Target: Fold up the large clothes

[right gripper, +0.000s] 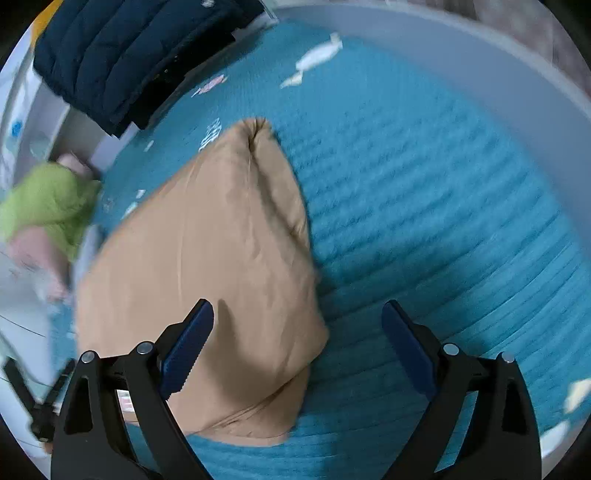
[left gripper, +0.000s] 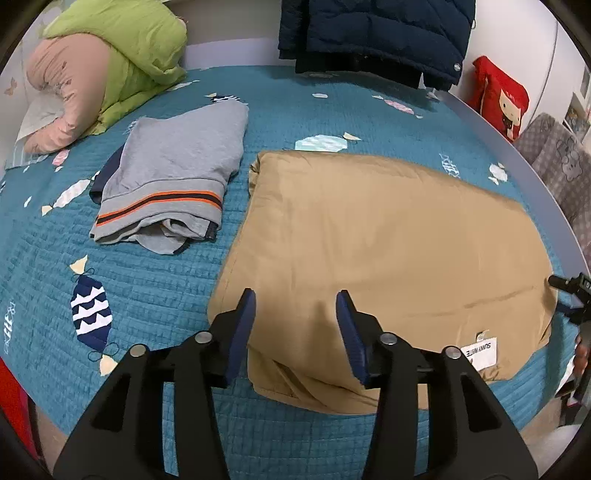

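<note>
A tan padded garment (left gripper: 388, 251) lies folded flat on the teal bedspread (left gripper: 155, 295), with a white label (left gripper: 480, 352) near its front right corner. My left gripper (left gripper: 295, 314) is open and empty, just above the garment's near edge. In the right wrist view the same tan garment (right gripper: 207, 258) shows, blurred. My right gripper (right gripper: 297, 343) is open and empty, over the garment's right corner. Part of the right gripper shows at the far right of the left wrist view (left gripper: 570, 291).
A folded grey sweater with orange and navy stripes (left gripper: 173, 177) lies left of the tan garment. A green and pink duvet (left gripper: 110, 66) is piled at the back left. A navy puffer jacket (left gripper: 373, 33) hangs at the back. The bed's grey rim (left gripper: 546, 181) curves on the right.
</note>
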